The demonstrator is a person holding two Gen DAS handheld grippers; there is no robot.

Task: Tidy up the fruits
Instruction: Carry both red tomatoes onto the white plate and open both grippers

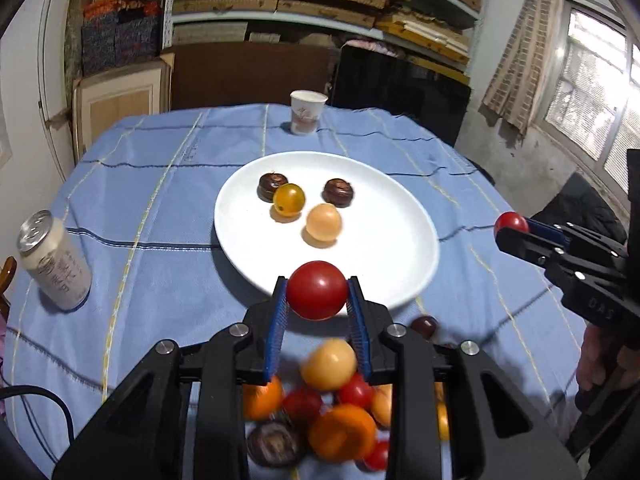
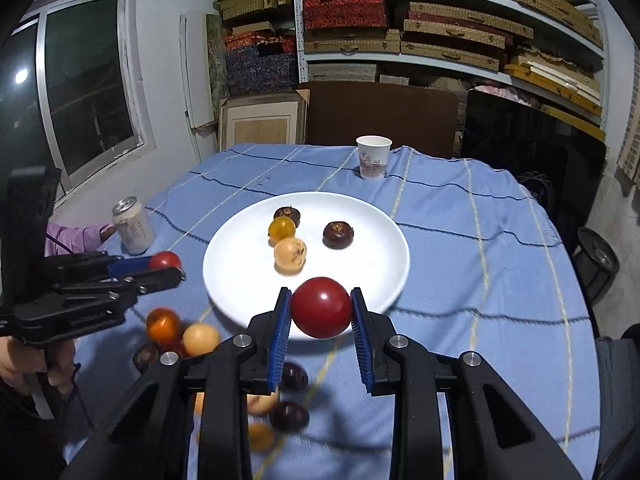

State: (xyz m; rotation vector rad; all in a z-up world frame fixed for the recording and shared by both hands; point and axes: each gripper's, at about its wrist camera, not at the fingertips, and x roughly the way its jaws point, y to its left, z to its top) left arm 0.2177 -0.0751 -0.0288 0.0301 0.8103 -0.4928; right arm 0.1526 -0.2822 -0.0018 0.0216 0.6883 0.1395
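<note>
My left gripper [image 1: 317, 290] is shut on a red tomato [image 1: 316, 290], held above the near rim of the white plate [image 1: 400, 272]. My right gripper [image 2: 321, 307] is shut on another red tomato [image 2: 321, 307] over the plate's [image 2: 224, 272] near edge. On the plate lie two dark brown fruits [image 1: 338, 192], an amber tomato [image 1: 289, 199] and a pale orange fruit [image 1: 324, 222]. Below the left gripper a pile of loose fruit [image 1: 332, 412] lies on the cloth. The right gripper [image 1: 512, 226] shows at the right of the left wrist view, the left gripper [image 2: 166, 262] at the left of the right wrist view.
A blue checked tablecloth [image 1: 160, 184] covers the round table. A drink can [image 1: 54, 260] stands at the left, a paper cup [image 1: 306, 114] at the far edge. More loose fruit [image 2: 288, 408] lies under the right gripper. Shelves of boxes stand behind; a hand [image 2: 24, 364] holds the left tool.
</note>
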